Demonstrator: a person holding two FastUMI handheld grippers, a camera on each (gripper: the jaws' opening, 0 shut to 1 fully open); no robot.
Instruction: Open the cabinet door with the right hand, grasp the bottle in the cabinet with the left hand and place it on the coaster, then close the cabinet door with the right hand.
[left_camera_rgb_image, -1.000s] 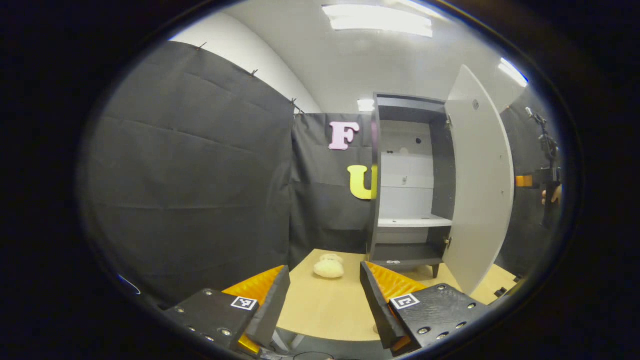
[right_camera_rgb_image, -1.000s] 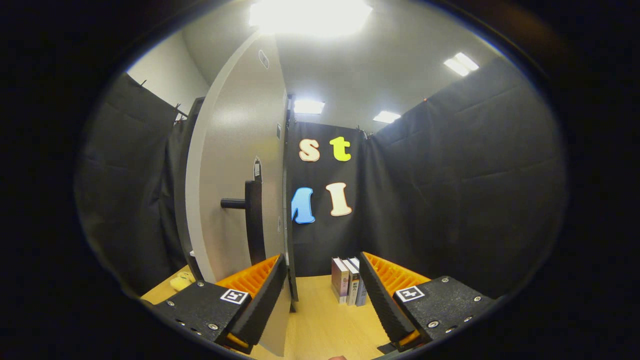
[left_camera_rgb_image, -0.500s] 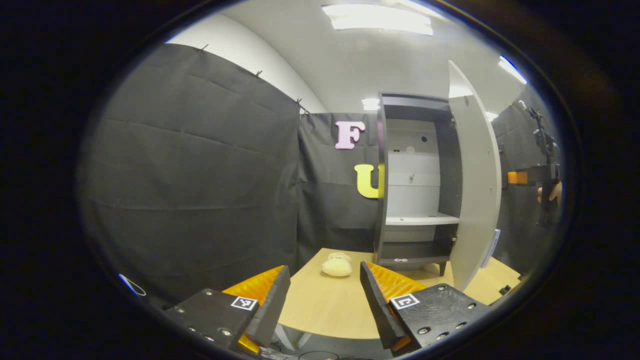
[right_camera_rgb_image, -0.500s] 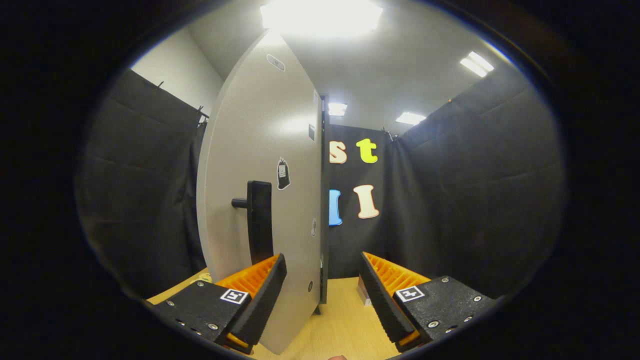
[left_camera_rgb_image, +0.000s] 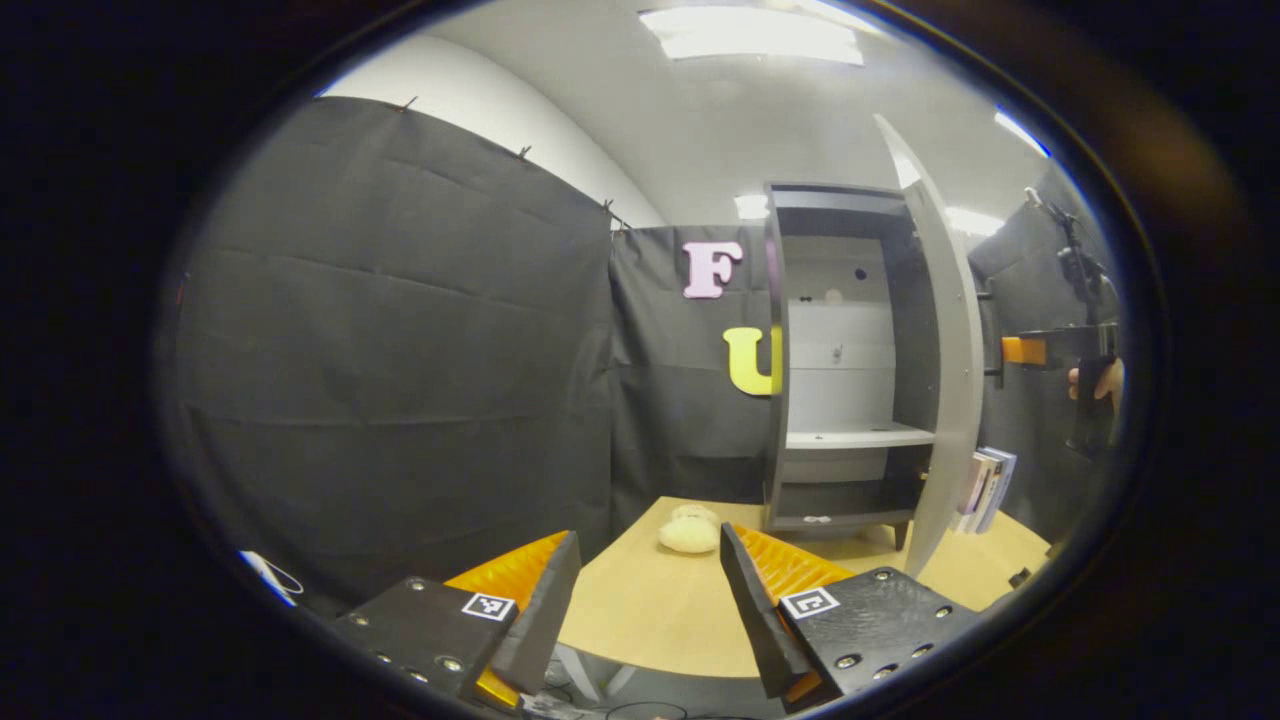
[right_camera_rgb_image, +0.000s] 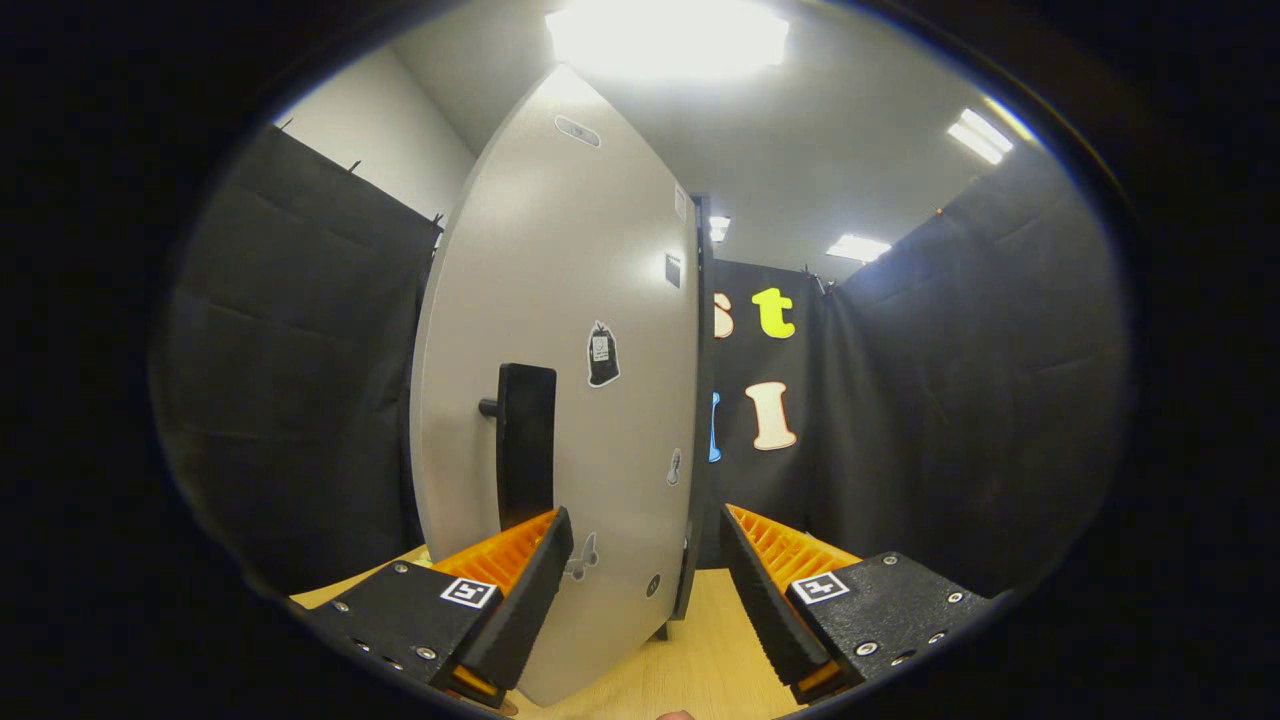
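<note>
Jaws on both grippers were spread wide with nothing gripped in either, so the left gripper (left_camera_rgb_image: 649, 560) and the right gripper (right_camera_rgb_image: 645, 530) could be called released.

Going across the left gripper view: the wooden table (left_camera_rgb_image: 640, 630) was seen up front, with a small cream lump (left_camera_rgb_image: 689, 531) on it, too small to be identified. Past that the dark cabinet (left_camera_rgb_image: 775, 360) was standing open, its pale shelf (left_camera_rgb_image: 855, 437) looking bare, and the cabinet door (left_camera_rgb_image: 958, 360) was swung out nearly edge-on. Some books (left_camera_rgb_image: 985, 488) were tucked behind it, and a hand (left_camera_rgb_image: 1096, 384) was spotted at the far right.

In the right gripper view the door's outer face was close ahead, with the black bar handle (right_camera_rgb_image: 525, 440) just above the near finger; whether anything was touching couldn't be told.

As for handling, the door would probably be felt as a stiff, lightish panel swinging on its hinges, nothing fragile. The smooth handle should be clamped across the bar, or the panel pushed flat near its free edge, where the least effort is needed.
</note>
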